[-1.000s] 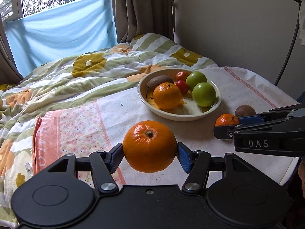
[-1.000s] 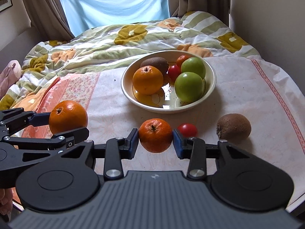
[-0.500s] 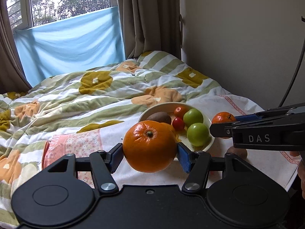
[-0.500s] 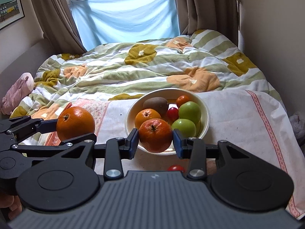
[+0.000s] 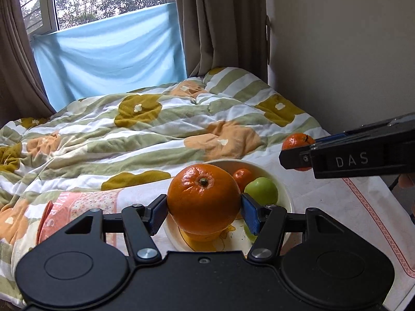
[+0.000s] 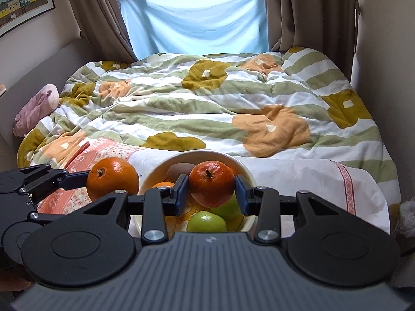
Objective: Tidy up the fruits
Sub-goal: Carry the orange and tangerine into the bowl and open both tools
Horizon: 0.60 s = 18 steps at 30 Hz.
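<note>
The left gripper clamps a large orange between its blue pads, both pads pressed to the fruit's sides, holding it in the air above the near left part of the cream bowl. The right gripper grips a smaller, darker orange the same way, closed snugly on it above the bowl's middle. Inside the bowl lie a kiwi, two green apples, another orange and a small red fruit. The bowl sits on a pale cloth, with a flowered quilt spread beyond the bowl and a blue sheet hung across the window behind.
</note>
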{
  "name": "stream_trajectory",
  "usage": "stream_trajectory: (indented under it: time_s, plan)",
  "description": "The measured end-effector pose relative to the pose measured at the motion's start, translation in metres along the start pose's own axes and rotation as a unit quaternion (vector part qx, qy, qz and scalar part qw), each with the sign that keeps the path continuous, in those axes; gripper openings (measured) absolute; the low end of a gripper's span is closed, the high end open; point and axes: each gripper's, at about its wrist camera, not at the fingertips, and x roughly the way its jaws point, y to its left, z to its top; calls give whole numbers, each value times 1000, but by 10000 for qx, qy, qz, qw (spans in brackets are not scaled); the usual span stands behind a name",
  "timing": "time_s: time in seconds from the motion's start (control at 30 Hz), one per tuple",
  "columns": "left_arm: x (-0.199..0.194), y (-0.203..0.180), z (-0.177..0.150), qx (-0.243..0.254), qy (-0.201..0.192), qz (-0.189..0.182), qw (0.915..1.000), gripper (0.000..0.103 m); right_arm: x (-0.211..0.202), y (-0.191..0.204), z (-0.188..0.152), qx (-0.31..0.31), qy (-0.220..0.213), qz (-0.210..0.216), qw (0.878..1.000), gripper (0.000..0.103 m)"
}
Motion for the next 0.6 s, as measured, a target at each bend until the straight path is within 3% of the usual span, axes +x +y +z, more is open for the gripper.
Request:
stream_trajectory:
  time_s: [0.23,0.6]
  plan:
    - [35,-23,-11,-136,312,250,9991,64,31,-25,4,-203,266,266,9991,54]
    - [53,-31,-26,-378,654,431,9962,68,59,-33,6,-314,423,515,9973,54]
